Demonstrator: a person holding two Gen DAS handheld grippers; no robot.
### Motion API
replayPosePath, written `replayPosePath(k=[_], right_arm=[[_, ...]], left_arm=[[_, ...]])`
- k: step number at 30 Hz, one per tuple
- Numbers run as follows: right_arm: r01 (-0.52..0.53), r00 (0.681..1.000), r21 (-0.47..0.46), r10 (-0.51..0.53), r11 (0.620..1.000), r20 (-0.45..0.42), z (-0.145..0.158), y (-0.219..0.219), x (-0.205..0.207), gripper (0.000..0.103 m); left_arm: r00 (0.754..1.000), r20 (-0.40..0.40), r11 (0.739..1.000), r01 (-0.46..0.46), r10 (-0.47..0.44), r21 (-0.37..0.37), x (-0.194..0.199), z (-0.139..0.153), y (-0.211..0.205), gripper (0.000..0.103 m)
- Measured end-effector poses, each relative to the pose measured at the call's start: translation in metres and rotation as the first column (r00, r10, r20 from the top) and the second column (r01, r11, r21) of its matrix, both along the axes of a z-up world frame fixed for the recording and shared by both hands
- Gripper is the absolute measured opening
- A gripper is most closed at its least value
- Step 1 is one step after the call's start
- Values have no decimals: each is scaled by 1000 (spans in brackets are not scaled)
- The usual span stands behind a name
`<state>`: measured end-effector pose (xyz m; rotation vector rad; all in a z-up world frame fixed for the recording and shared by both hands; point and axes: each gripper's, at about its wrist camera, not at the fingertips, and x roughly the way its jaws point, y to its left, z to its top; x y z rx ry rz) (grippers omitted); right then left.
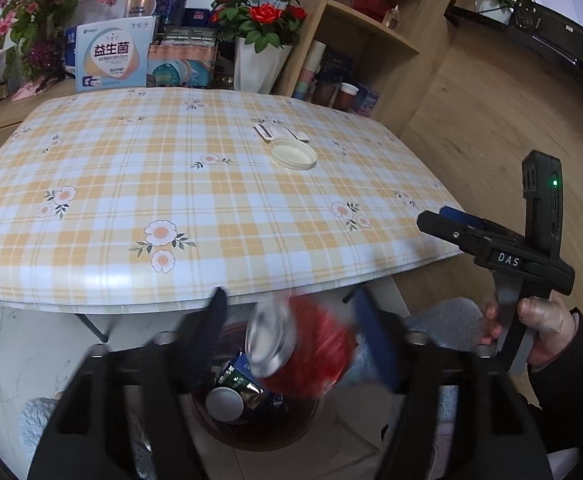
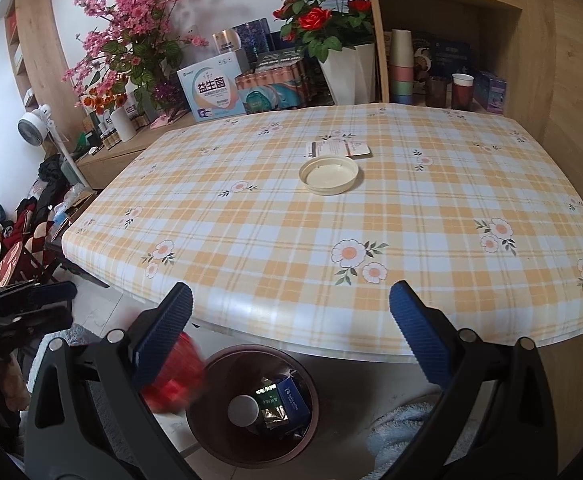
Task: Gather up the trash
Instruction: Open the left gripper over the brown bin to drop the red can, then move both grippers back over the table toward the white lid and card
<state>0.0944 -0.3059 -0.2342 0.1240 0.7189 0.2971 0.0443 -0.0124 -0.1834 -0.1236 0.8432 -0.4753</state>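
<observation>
A red drink can (image 1: 303,350) is blurred in mid-air between the spread fingers of my left gripper (image 1: 291,320), just above a dark red bin (image 1: 251,432) on the floor; nothing grips it. It also shows as a red blur in the right wrist view (image 2: 175,380), left of the bin (image 2: 219,364). The bin holds a white lid, a foil packet and a blue carton. My right gripper (image 2: 291,312) is open and empty over the table's front edge. A cream plastic lid (image 2: 328,175) and a paper label (image 2: 337,148) lie on the checked tablecloth (image 2: 411,208).
Behind the table stand flower pots (image 2: 343,68), boxes (image 2: 211,92) and a wooden shelf with cups (image 2: 401,68). Clothes and a small fan (image 2: 31,124) are at the left. A pale blue fluffy rug (image 2: 403,436) lies beside the bin.
</observation>
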Motion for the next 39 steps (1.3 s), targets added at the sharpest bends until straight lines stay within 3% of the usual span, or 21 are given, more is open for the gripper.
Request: replayPosePath(k=[2,6,18,26,31,39], right_arm=[[7,1000,2,-7,1000,0,-1,-2,0,97],[19,1000,3,-19,1000,3,-2,-5,-1,97],[63,998,-11,-62,998,21,-3,-10,3,97],[68,996,-41,-66,997,63,-2,-16,14,97],[20,999,-22,-19,1000,44,-4,-18,41,97],[-43,999,-106,43,993,-1,-19,4,103,97]], left_arm=[[1000,-6,999,-25,25,20,2,0,3,75],[996,13,994,-93,93,51,6,3,15,93],[965,85,961,-257,249,103,17,14,52,97],[947,121,948,-308,298,81,33,21,71,97],[947,137,948,-306,292,91,52,21,71,97],[947,157,949,-298,280,101,98,19,70,97]])
